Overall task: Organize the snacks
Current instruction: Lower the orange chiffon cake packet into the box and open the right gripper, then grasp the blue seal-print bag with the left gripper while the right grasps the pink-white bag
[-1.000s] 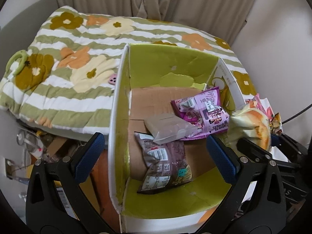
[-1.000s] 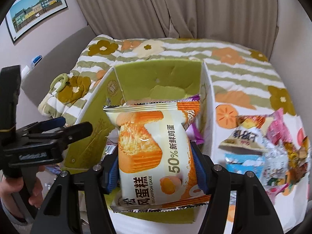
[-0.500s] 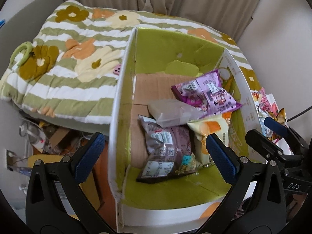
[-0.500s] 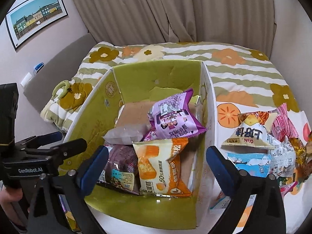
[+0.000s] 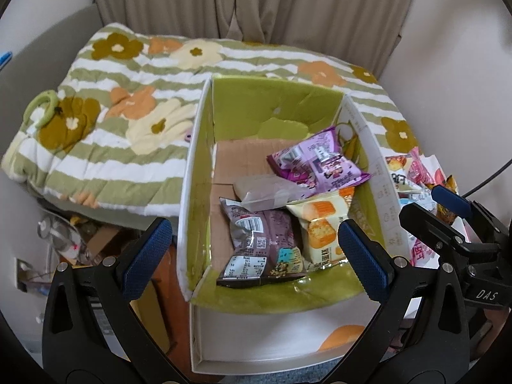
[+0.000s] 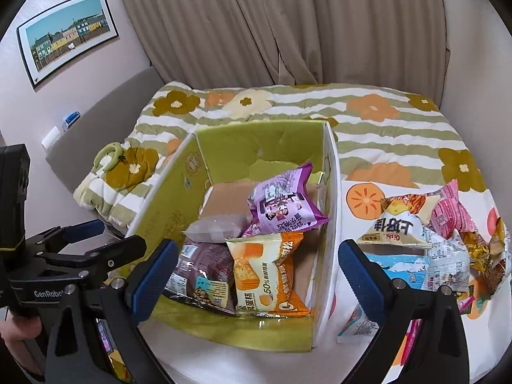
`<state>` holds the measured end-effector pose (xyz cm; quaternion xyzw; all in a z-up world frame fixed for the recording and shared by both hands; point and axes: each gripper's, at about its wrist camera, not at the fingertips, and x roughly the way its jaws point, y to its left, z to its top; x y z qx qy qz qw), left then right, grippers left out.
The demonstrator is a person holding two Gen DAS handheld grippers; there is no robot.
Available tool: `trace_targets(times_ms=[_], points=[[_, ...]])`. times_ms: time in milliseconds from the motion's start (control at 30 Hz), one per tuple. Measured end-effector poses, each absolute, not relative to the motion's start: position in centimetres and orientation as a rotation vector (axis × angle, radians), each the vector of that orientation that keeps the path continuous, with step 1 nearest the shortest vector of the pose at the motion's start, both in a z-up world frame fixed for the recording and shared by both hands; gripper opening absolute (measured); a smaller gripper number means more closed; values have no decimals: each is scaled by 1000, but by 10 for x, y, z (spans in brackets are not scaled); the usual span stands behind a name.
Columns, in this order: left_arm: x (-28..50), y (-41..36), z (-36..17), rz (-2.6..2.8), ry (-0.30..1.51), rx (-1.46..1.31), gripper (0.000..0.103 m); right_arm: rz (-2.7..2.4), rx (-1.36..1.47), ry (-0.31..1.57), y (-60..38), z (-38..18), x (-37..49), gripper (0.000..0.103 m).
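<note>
One quilt [image 6: 368,128] is lying under one green box [image 6: 256,140], which is holding four snack packets: purple [image 6: 281,204], orange cake [image 6: 262,275], brown [image 5: 259,243] and clear [image 5: 265,190]. A loose pile [image 6: 432,243] is sitting just right of the box. I am holding my left gripper [image 5: 252,259] and right gripper [image 6: 252,275] spread wide, gripping nothing.

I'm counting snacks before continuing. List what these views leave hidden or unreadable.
- Snack pile outside the box: right wrist view, packets overlap and the lower ones are hidden; left wrist view, the box wall and the right gripper cover most of it.
- Brown snack bag: partly under the chiffon cake packet.
- Clutter under the bed: too dim.
</note>
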<state>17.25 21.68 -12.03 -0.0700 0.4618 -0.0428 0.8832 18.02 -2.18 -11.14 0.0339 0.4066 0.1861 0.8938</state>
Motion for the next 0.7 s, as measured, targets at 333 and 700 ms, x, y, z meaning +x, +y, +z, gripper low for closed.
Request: trace_targets(times_ms=[333, 700], points=[[134, 204, -84, -136, 864, -99, 102, 323, 80, 757, -33, -77, 139, 100], [123, 151, -73, -245, 835, -99, 102, 155, 106, 688, -110, -56, 101, 100]])
